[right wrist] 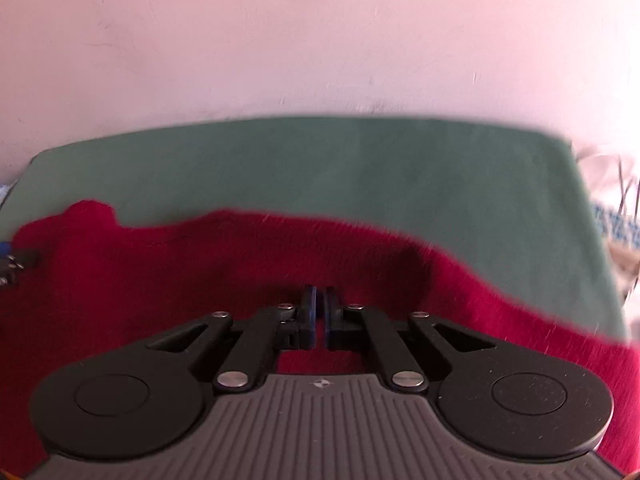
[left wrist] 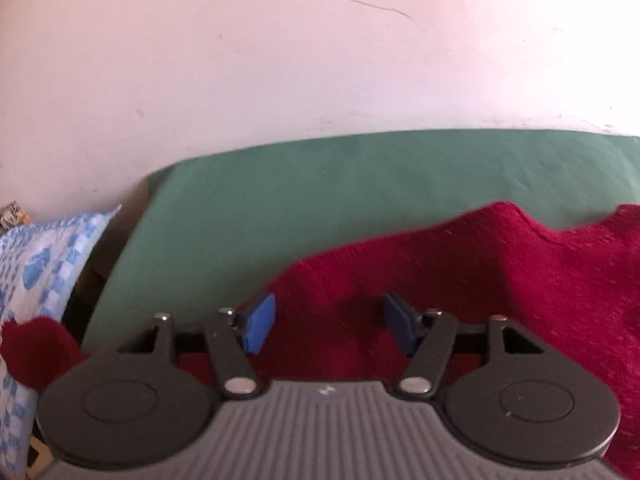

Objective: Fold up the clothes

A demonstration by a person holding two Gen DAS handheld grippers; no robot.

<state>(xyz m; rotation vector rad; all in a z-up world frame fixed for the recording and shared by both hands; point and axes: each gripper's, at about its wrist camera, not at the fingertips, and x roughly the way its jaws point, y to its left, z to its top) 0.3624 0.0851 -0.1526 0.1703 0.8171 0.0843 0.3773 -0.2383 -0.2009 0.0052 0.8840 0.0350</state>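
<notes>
A red knitted garment lies spread on a green cloth-covered surface. My left gripper is open, its blue pads apart just above the garment's left part, holding nothing. In the right wrist view the same red garment covers the near half of the green surface. My right gripper has its pads nearly together with a thin gap, low over the garment; I cannot see cloth between them. The tip of the left gripper shows at the far left edge there.
A pale pink wall stands right behind the green surface. A blue and white patterned cloth lies left of it, with a dark gap between. More patterned fabric and pale clutter sit past the right edge.
</notes>
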